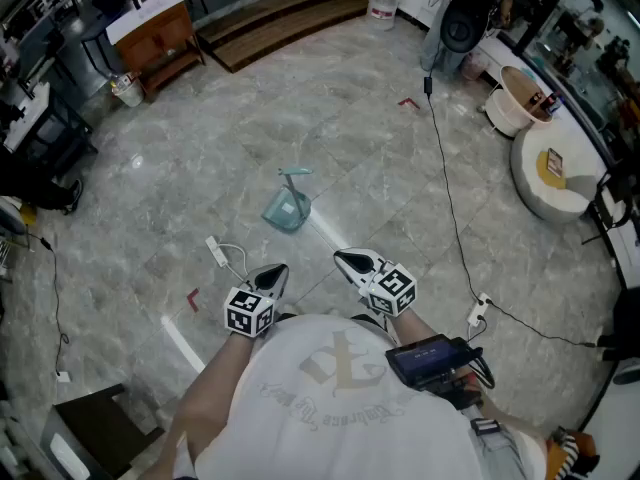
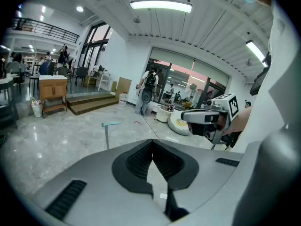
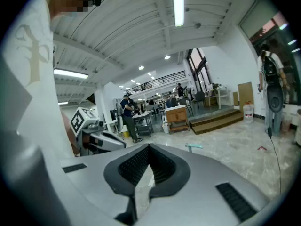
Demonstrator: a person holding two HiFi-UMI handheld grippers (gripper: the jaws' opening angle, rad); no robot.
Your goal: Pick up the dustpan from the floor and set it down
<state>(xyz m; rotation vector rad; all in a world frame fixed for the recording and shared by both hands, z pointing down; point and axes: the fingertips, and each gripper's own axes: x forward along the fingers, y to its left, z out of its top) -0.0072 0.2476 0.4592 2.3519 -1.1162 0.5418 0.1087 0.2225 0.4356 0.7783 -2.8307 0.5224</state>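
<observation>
A translucent teal dustpan (image 1: 287,209) stands on the grey marble floor with its handle (image 1: 296,174) upright, a step ahead of me. My left gripper (image 1: 272,277) and right gripper (image 1: 355,263) hover side by side near my body, well short of it. Both are shut with nothing between their jaws. In the left gripper view the jaws meet at the tips of the left gripper (image 2: 152,141), and the dustpan handle (image 2: 109,125) shows beyond them to the left. From the right gripper (image 3: 149,146), the handle (image 3: 194,146) sits ahead to the right.
A white cable with a plug (image 1: 222,253) lies just left of the left gripper. A black cable (image 1: 449,198) runs down the floor on the right to a socket block (image 1: 478,312). Red tape marks (image 1: 192,298), a wooden cabinet (image 1: 152,34), wooden steps (image 1: 280,18) and a round white seat (image 1: 552,173) ring the floor.
</observation>
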